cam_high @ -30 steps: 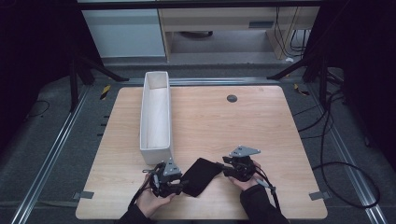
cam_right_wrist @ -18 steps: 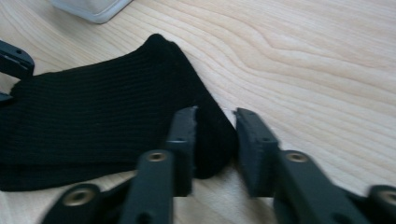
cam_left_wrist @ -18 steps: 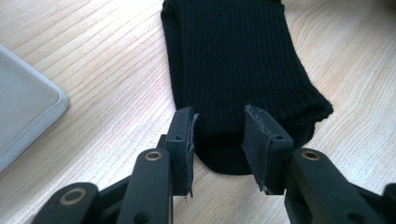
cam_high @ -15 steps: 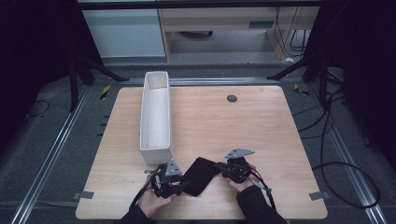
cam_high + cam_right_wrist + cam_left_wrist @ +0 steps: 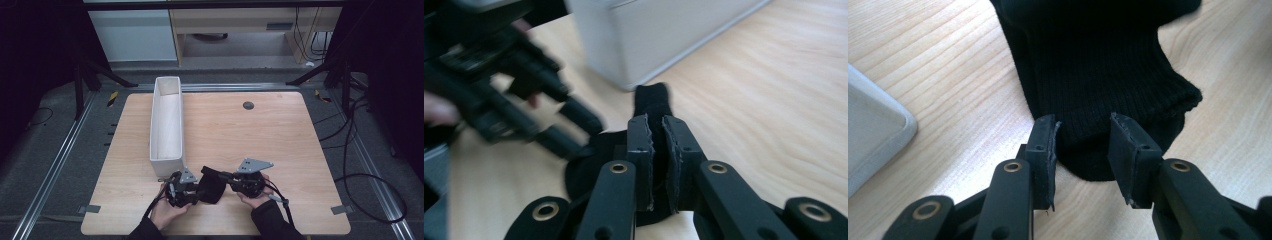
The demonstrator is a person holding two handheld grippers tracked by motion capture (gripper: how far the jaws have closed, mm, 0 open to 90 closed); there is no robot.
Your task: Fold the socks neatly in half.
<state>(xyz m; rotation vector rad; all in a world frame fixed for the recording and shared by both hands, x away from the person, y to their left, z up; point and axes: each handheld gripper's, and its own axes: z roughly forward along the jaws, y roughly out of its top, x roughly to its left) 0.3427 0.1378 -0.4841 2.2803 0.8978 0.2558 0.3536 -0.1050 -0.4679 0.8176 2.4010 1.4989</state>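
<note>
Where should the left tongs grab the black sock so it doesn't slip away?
Probably the ribbed cuff of the black sock: the left tongs already straddle its rounded edge from the near side, jaws apart, not pressing. That edge lies flat on the table, so come in low. The right tongs already pinch the other end.

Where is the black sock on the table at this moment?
In the high view the black sock lies near the table's front edge, between the left gripper and the right gripper, just in front of the white bin.
</note>
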